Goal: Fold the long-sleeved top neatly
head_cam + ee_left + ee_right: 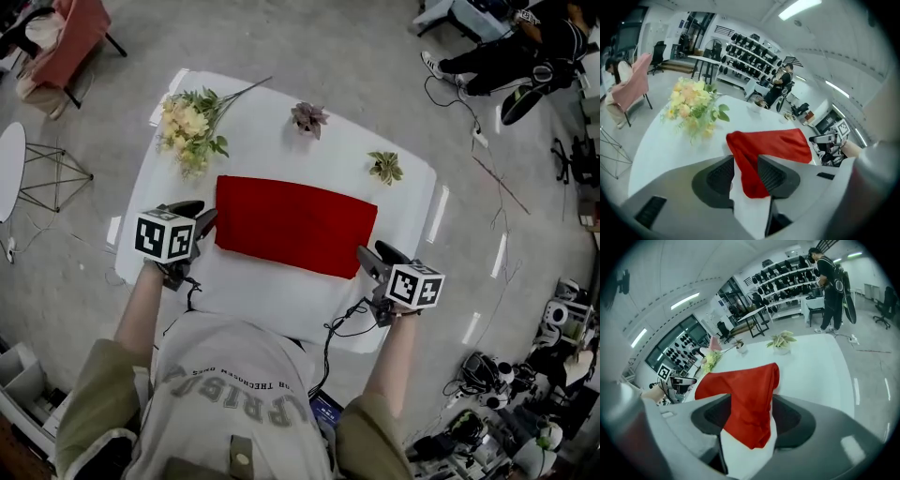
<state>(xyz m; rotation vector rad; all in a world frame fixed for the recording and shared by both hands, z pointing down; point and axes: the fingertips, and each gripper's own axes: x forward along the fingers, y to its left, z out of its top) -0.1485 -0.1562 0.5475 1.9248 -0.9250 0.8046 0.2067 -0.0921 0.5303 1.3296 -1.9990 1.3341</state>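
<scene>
The left tongs (745,160) are standing partly spread. A corner of the red long-sleeved top (774,142) is lying in the gap without being pinched, and a strip of white is showing between the cloth and the left-hand pad. The right tongs (751,401) are gaping wider, and another red corner is draping loosely between their pads.

In the head view, the left tongs (204,218) are sitting at the left end of the top (295,223) and the right tongs (371,259) at its lower right corner. Both are pointing down and away from the person. The top is lying as a flat, tidy rectangle across the middle of the white surface (272,302), slanting slightly down to the right. No sleeves are sticking out.

This is looking like the letting-go at the end of a fold. To do it well, both tongs should be opening fully, so that neither pad is snagging the fabric. They should then be backing off together toward the bottom of the frame, low and straight. A one-sided pull would be skewing the near edge or lifting the top layer.

The yellow bouquet (191,127) at upper left and the two small potted plants (307,118) (385,167) beyond the top are sitting apart from it, clear of the retreat.
</scene>
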